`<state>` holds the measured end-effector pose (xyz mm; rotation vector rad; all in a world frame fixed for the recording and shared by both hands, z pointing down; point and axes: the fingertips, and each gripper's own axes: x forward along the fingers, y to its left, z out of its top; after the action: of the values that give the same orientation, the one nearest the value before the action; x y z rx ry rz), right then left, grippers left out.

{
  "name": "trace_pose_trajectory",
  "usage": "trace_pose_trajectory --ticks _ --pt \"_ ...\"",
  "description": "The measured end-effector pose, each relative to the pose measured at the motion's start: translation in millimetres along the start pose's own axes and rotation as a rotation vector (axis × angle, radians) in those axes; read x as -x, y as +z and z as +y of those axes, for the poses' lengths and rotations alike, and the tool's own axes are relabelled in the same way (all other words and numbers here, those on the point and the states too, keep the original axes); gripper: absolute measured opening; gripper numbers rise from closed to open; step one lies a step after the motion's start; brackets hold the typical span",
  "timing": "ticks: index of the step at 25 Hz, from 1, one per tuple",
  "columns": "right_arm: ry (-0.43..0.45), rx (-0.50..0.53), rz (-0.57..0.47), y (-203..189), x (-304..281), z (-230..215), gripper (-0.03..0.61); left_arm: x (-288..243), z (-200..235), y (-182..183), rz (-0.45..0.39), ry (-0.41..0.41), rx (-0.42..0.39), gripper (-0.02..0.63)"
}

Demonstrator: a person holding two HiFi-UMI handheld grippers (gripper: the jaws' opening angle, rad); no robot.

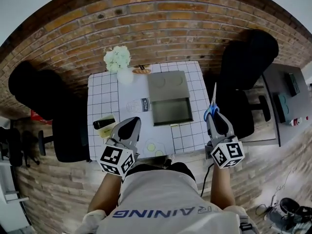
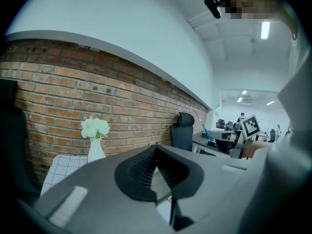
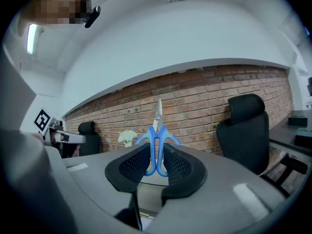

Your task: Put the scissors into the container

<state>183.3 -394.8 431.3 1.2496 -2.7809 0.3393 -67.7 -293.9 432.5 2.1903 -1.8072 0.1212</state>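
Head view: right gripper (image 1: 215, 117) pinches blue-handled steel scissors (image 1: 213, 101) by the handles, blades pointing far, probably for delivery, right of the open grey box container (image 1: 152, 112); left gripper (image 1: 129, 126) pressed together, empty.

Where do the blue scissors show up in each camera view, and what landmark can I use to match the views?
Head view: scissors right of centre, blades pointing up the picture, handles in the right hand-held gripper.
Left gripper view: scissors small and far off, just right of the black chair.
Right gripper view: scissors dead centre, upright between the jaws.
Shared landmark: the white flowers by the brick wall.
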Motion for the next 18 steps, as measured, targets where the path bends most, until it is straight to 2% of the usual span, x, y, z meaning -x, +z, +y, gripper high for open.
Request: trace_pose_trajectory --ticks 5,9,14,18 --pt "0.102 -0.004 0.049 -13 -39 -14 0.103 -8 6 -6 0.009 0.112 0.027 0.0" --pt "0.179 -0.007 0.08 -22 -67 -4 0.103 1 20 -16 0.025 0.189 0.053 0.0" --pt "0.232 0.012 0.117 -30 -92 15 0.103 8 37 -21 0.035 0.226 0.077 0.0" --pt "0.262 0.077 0.211 -55 -108 25 0.103 12 46 -24 0.04 0.243 0.091 0.0"
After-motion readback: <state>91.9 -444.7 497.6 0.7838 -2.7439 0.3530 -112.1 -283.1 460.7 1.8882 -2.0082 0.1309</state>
